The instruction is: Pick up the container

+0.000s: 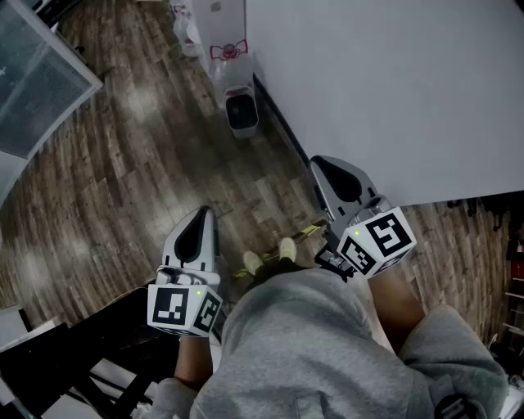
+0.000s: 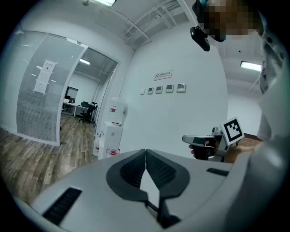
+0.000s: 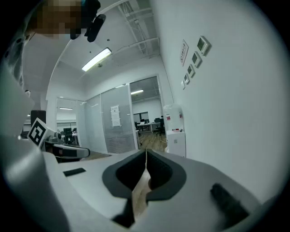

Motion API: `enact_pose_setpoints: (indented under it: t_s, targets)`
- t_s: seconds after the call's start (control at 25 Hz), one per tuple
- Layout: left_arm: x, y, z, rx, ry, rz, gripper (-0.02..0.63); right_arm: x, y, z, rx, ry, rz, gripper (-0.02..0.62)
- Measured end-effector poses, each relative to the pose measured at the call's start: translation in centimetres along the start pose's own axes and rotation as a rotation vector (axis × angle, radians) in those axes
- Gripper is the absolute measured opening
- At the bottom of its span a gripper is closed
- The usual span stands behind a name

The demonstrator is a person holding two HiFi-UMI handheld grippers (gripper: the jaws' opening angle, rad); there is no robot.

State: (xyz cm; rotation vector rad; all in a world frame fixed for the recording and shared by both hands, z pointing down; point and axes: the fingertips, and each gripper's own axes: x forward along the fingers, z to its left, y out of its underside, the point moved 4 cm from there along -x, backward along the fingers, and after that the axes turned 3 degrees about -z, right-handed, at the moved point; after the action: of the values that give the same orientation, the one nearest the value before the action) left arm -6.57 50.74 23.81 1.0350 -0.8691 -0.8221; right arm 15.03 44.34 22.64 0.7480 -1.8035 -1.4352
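A small white bin (image 1: 242, 110) with a dark inside stands on the wooden floor against the wall, well ahead of both grippers; no other container shows. My left gripper (image 1: 202, 214) is held low at the left with its jaws pressed together and nothing between them (image 2: 146, 152). To the right, close to the wall, my right gripper (image 1: 321, 164) is also shut and empty (image 3: 146, 152). Each gripper shows in the other's view: the right gripper (image 2: 199, 139) and the left gripper (image 3: 68, 152). Both point across the room, above the floor.
A white wall (image 1: 393, 90) runs along the right. A white cabinet (image 1: 219, 24) stands beyond the bin. A glass partition (image 1: 33, 74) is at the far left, dark furniture (image 1: 65, 360) at the lower left. The person's shoes (image 1: 270, 258) are on the floor below.
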Motion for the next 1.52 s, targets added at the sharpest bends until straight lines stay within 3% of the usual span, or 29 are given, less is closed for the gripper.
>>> enact_pose_setpoints:
  t_s: [0.64, 1.12, 1.52]
  targets:
    - [-1.7, 0.2, 1.6, -0.027, 0.078, 0.002, 0.015, -0.6, 0.3, 3.1, 0.016, 0.05, -0.027, 0.026]
    - [-4.2, 0.8, 1.8, -0.026, 0.09, 0.011, 0.015, -0.5, 0.9, 6.8, 0.002, -0.007, -0.028, 0.026]
    - [-2.2, 0.5, 1.6, -0.004, 0.096, 0.007, 0.015, 0.9, 1.5, 5.9, -0.001, -0.066, -0.036, 0.026]
